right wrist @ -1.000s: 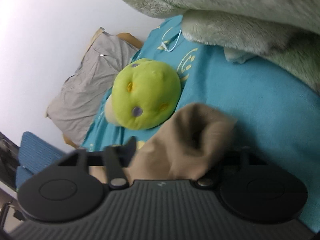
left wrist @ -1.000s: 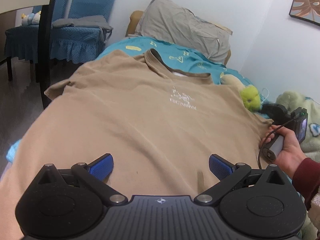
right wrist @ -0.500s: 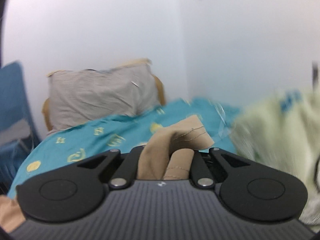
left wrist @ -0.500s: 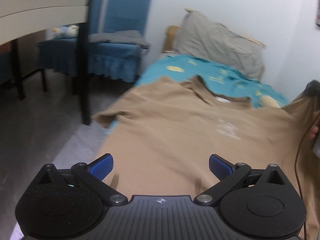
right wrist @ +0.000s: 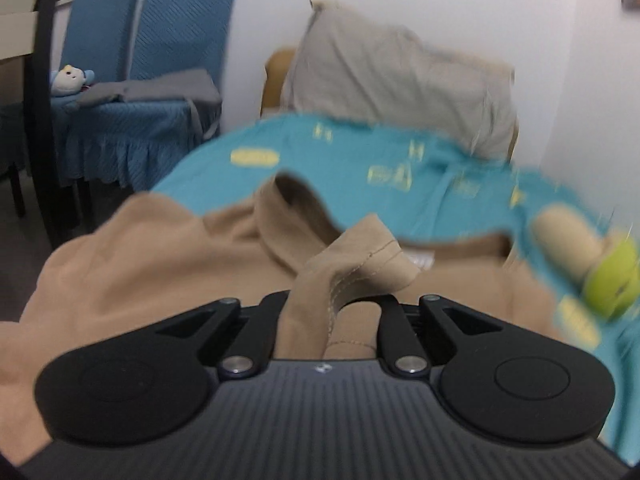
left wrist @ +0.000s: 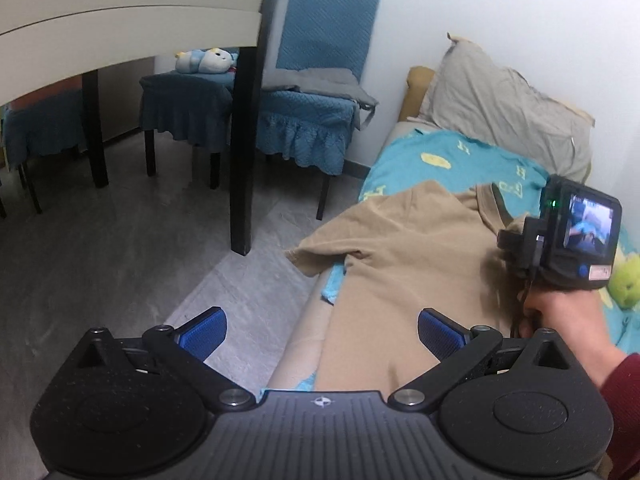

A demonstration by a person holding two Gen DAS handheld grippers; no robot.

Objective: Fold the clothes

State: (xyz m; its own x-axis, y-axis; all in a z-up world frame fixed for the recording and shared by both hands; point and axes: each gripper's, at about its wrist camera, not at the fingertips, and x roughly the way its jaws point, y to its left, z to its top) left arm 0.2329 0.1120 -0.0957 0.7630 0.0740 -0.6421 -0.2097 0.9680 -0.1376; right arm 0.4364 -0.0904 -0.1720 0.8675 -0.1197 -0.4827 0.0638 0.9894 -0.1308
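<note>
A tan T-shirt point(left wrist: 404, 256) lies on the bed's teal sheet point(left wrist: 448, 160), its left sleeve point(left wrist: 316, 248) hanging over the bed's left edge. My left gripper point(left wrist: 320, 330) is open and empty, low over the shirt's left side by the bed edge. My right gripper point(right wrist: 330, 316) is shut on the shirt's right sleeve point(right wrist: 360, 264) and holds it above the shirt near the collar point(right wrist: 288, 208). The right gripper's body and the hand also show in the left wrist view point(left wrist: 560, 240).
A grey pillow point(left wrist: 508, 108) leans at the bed's head. A green plush toy point(right wrist: 608, 276) lies at the bed's right. Blue-covered chairs point(left wrist: 312, 92) and a white table with black legs point(left wrist: 244, 136) stand on the grey floor to the left.
My right gripper has carried the sleeve from beside the green toy leftward over the shirt. My left gripper has swung left toward the bed's left edge, still open.
</note>
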